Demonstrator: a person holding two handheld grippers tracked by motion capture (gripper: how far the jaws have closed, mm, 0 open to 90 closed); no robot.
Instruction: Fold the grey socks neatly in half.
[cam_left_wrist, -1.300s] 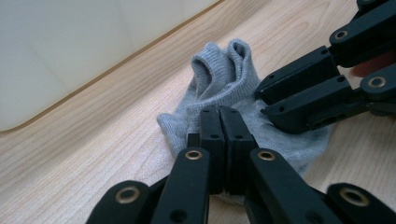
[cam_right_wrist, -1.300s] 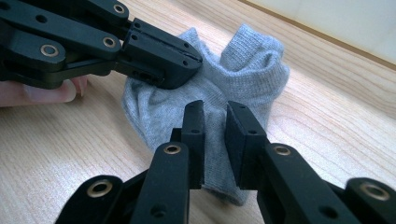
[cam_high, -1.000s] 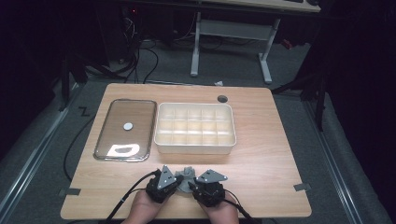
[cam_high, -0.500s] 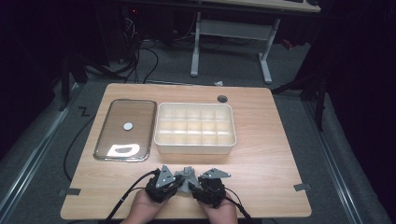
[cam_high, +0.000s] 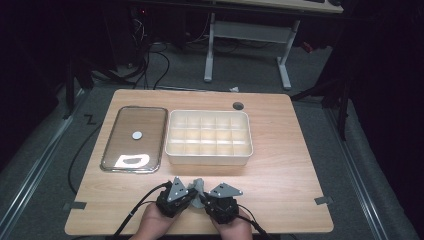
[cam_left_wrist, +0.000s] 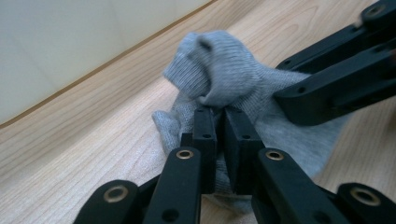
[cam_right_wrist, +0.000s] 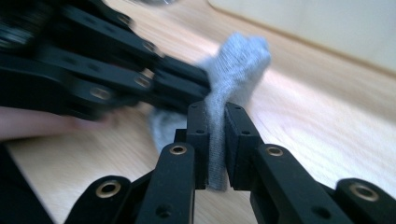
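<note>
Pinching a small grey cloth (cam_high: 199, 189) between them, the left gripper (cam_high: 176, 195) and right gripper (cam_high: 220, 200) meet at the table's (cam_high: 290, 165) near edge, each clamped on it. Beyond sit a compartmented tray (cam_high: 208, 137) and a clear lid (cam_high: 134, 138).

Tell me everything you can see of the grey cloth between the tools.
The grey cloth is a small knitted piece, soft and crumpled, lying at the table's near edge in front of the cream divided box. Its top is bunched upward. The left tool and right tool are each shut on a fold; its lower part rests on the wood.
</note>
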